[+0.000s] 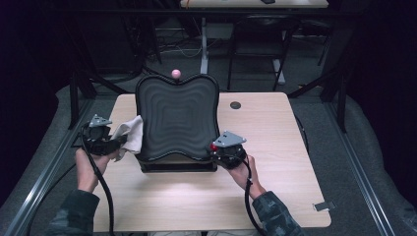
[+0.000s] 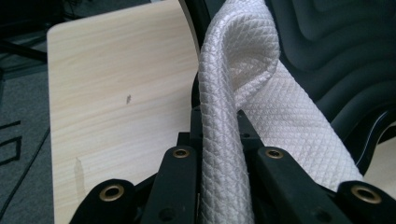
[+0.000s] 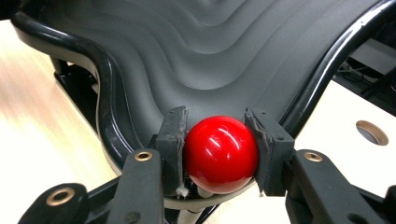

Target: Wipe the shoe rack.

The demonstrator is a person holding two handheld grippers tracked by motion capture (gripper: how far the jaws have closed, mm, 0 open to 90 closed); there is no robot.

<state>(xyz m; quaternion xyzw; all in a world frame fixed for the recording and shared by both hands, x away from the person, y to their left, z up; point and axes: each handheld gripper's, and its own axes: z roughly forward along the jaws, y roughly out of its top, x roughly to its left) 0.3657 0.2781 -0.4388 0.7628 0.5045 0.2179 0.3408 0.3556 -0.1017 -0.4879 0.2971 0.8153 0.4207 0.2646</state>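
A black rippled board (image 1: 177, 118) stands tilted on a stand in the middle of the table, with a pink ball (image 1: 175, 73) at its top edge. My left gripper (image 1: 117, 143) is shut on a white quilted cloth (image 1: 129, 133) that lies against the board's left edge (image 2: 327, 60); the cloth (image 2: 233, 116) rises folded between the jaws. My right gripper (image 1: 216, 150) is at the board's lower right corner, shut on a red ball (image 3: 220, 154) (image 1: 214, 146) that sits against the rippled surface (image 3: 196, 56).
The light wooden table (image 1: 275, 147) has a round cable hole (image 1: 235, 105) behind the board to the right and a small clip (image 1: 324, 206) at its front right edge. Dark frame rails run along both sides. Another desk stands behind.
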